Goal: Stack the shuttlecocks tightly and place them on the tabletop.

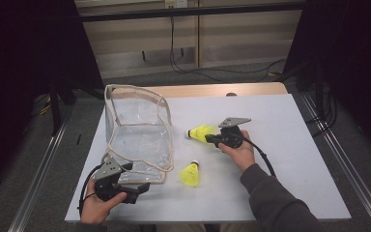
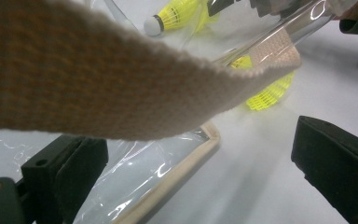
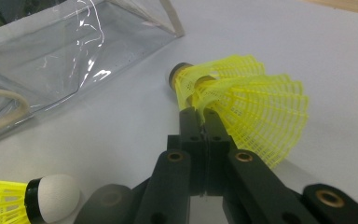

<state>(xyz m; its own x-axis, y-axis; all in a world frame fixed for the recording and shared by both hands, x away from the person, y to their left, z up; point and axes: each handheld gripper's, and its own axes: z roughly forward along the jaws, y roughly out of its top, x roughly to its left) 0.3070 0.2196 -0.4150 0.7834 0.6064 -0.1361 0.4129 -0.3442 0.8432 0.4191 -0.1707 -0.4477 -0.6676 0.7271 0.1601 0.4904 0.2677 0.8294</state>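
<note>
A clear plastic bag [image 1: 137,137] with beige trim stands open on the white table [image 1: 280,159] at the left. My left gripper [image 1: 141,188] sits at the bag's near corner with its jaws wide apart; in the left gripper view [image 2: 191,177] the bag's beige strap [image 2: 98,79] hangs close over them. My right gripper [image 1: 209,139] is shut on the net skirt of a yellow shuttlecock [image 1: 201,132], held just right of the bag, its cork end toward the bag. The right gripper view shows the jaws [image 3: 200,114] pinching that skirt [image 3: 261,107]. A second yellow shuttlecock [image 1: 191,174] lies on the table.
The loose shuttlecock's white cork [image 3: 51,198] lies near the right gripper's base. A wooden tabletop edge [image 1: 212,90] runs behind the white surface. Dark stands flank the table, and cables lie on the floor beyond it.
</note>
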